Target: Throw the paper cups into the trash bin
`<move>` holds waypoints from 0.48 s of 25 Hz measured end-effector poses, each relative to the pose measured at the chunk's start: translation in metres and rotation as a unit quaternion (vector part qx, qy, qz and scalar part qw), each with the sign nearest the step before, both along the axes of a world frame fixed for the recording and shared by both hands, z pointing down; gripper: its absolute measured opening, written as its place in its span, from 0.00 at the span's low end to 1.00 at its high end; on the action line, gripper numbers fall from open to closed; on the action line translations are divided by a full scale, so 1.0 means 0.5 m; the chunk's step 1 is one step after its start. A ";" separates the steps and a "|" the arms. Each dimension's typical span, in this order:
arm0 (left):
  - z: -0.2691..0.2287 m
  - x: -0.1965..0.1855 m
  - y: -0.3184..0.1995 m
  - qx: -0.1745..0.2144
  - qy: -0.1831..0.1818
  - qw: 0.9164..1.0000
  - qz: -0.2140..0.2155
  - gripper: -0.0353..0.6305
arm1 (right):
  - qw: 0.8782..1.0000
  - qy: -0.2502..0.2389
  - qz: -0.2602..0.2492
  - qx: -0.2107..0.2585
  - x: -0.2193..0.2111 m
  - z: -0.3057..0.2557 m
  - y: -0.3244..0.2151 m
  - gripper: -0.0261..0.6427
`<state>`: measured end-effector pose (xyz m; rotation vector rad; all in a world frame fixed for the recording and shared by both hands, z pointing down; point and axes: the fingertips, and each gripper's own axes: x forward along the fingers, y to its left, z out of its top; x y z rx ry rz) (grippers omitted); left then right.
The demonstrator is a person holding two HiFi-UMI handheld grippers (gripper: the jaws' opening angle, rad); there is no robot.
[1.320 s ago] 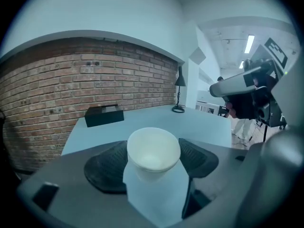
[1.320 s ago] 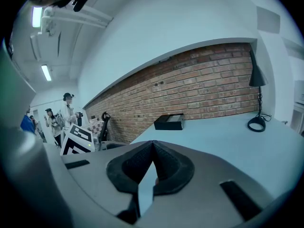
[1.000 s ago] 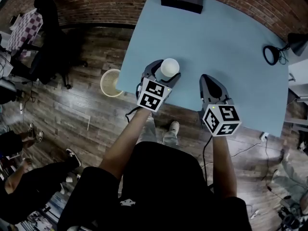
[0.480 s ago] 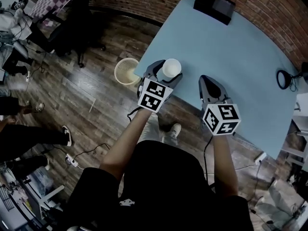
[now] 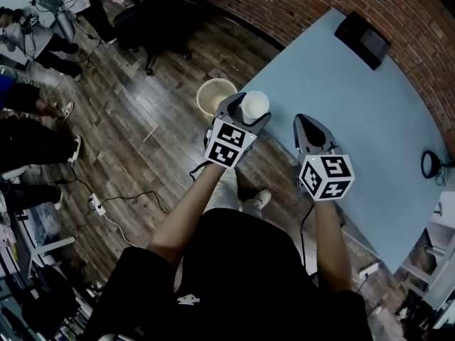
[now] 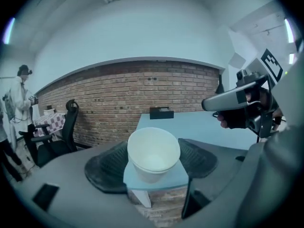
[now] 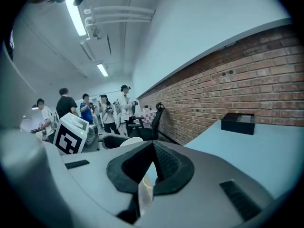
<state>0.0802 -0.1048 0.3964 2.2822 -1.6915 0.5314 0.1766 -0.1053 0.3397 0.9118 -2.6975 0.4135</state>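
A white paper cup (image 5: pixel 254 104) stands upright between the jaws of my left gripper (image 5: pixel 247 109), which is shut on it. In the left gripper view both ribbed pads press on the sides of the cup (image 6: pixel 153 152). The cup hangs over the wooden floor, just right of the round cream trash bin (image 5: pixel 215 95). My right gripper (image 5: pixel 307 121) is beside it on the right, over the near corner of the light blue table (image 5: pixel 370 126). Its jaws are together with nothing between them, and the right gripper view shows the pads (image 7: pixel 164 163) meeting at their tips.
A black box (image 5: pixel 362 38) sits at the table's far end by the brick wall. A black office chair (image 5: pixel 153 27) and several people (image 5: pixel 28 141) are at the left. A white cable (image 5: pixel 117 204) runs across the floor, and a black ring-shaped object (image 5: pixel 431 164) lies on the table's right.
Both grippers have swung left off the table edge with the cup still held. The bin now lies right beside the left gripper, and the table has slid to the right of the view.
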 end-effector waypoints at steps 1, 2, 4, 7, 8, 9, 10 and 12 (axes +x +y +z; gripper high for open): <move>-0.001 -0.014 0.007 0.001 0.000 1.000 -0.009 0.57 | 1.000 0.000 -0.008 0.000 -0.013 0.000 0.003 0.04; -0.002 -0.027 0.014 0.002 0.000 1.000 -0.017 0.57 | 1.000 0.000 -0.016 0.001 -0.026 0.000 0.007 0.04; -0.003 -0.056 0.035 0.003 0.001 0.999 -0.034 0.57 | 0.999 0.000 -0.033 0.001 -0.055 0.002 0.020 0.04; -0.002 -0.108 0.064 0.003 0.001 0.998 -0.060 0.57 | 0.998 0.001 -0.059 -0.001 -0.107 0.006 0.036 0.04; -0.002 -0.124 0.071 0.003 0.002 0.998 -0.068 0.57 | 0.998 0.002 -0.066 -0.002 -0.123 0.007 0.041 0.04; -0.001 -0.141 0.078 0.003 0.004 0.997 -0.075 0.57 | 0.997 0.003 -0.073 -0.002 -0.139 0.007 0.045 0.04; 0.001 -0.157 0.085 0.002 0.007 0.997 -0.081 0.57 | 0.997 0.004 -0.080 -0.001 -0.155 0.006 0.050 0.04; 0.004 -0.188 0.098 0.000 0.011 0.996 -0.092 0.57 | 0.996 0.008 -0.092 0.003 -0.187 0.003 0.059 0.04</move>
